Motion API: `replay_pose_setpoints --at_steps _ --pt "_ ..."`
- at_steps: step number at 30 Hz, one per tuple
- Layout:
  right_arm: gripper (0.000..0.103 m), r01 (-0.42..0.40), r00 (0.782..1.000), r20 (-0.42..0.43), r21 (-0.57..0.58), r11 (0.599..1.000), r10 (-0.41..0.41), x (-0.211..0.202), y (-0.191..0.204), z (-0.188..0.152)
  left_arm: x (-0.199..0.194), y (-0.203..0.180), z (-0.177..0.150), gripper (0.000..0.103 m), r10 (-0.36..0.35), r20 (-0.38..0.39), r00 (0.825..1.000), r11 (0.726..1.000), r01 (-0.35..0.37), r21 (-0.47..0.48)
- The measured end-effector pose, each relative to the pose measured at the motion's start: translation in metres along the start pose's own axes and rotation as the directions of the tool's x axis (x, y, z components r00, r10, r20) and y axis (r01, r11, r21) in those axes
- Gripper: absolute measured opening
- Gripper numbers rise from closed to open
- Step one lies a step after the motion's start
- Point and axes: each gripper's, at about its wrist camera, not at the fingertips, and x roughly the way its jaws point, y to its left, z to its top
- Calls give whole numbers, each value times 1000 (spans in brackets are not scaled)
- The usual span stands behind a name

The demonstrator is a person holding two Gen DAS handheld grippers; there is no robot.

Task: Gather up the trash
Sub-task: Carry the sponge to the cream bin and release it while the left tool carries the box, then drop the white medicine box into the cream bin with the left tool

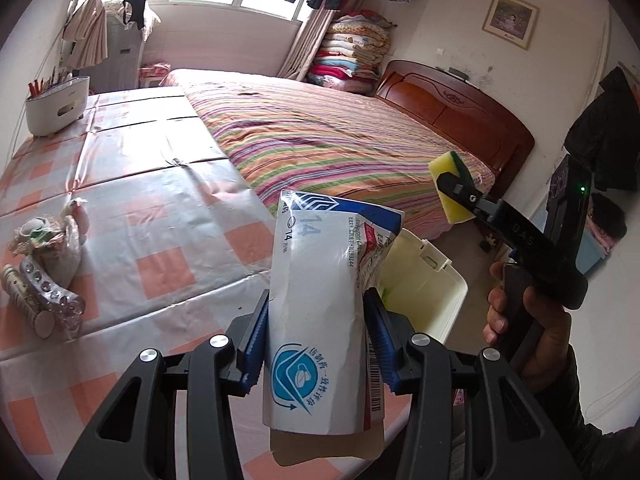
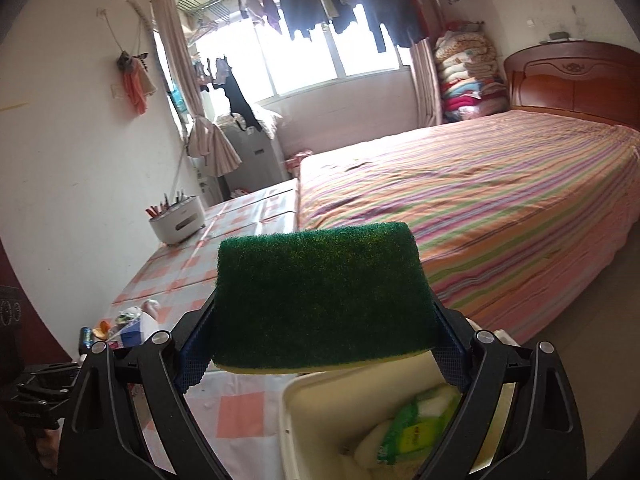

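My left gripper [image 1: 316, 316] is shut on a crumpled white and blue paper carton [image 1: 320, 312] and holds it above the table edge, beside the cream trash bin [image 1: 440, 300]. My right gripper [image 2: 320, 332] is shut on a green and yellow sponge [image 2: 320, 292] and holds it over the open bin [image 2: 304, 400], which has a green and yellow wrapper [image 2: 412, 428] inside. The right gripper also shows in the left wrist view [image 1: 460, 190], holding the sponge [image 1: 448, 184] above the bin.
A table with an orange checked cloth [image 1: 160, 220] carries a pile of crumpled trash [image 1: 52, 248], a hair clip [image 1: 48, 292] and a white utensil holder [image 1: 56, 104]. A striped bed [image 1: 340, 140] stands behind. More trash lies on the table [image 2: 132, 324].
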Motion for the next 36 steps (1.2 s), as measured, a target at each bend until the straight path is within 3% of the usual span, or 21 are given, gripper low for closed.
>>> replay_pose_setpoints --at_steps 3,21,29,36 --pt "89 42 999 -10 21 999 -42 -3 -14 -5 6 -14 1 44 -13 -9 1000 1000 13 22" --pt "96 21 998 62 156 987 -31 -24 -37 -4 39 -45 10 44 -26 -48 998 998 29 59" --pt "96 75 973 195 258 963 -128 -54 -62 6 64 -63 17 44 -26 -65 998 996 31 81" --pt "96 110 948 252 316 942 -195 -66 -73 6 90 -91 27 45 -33 -82 996 991 43 127"
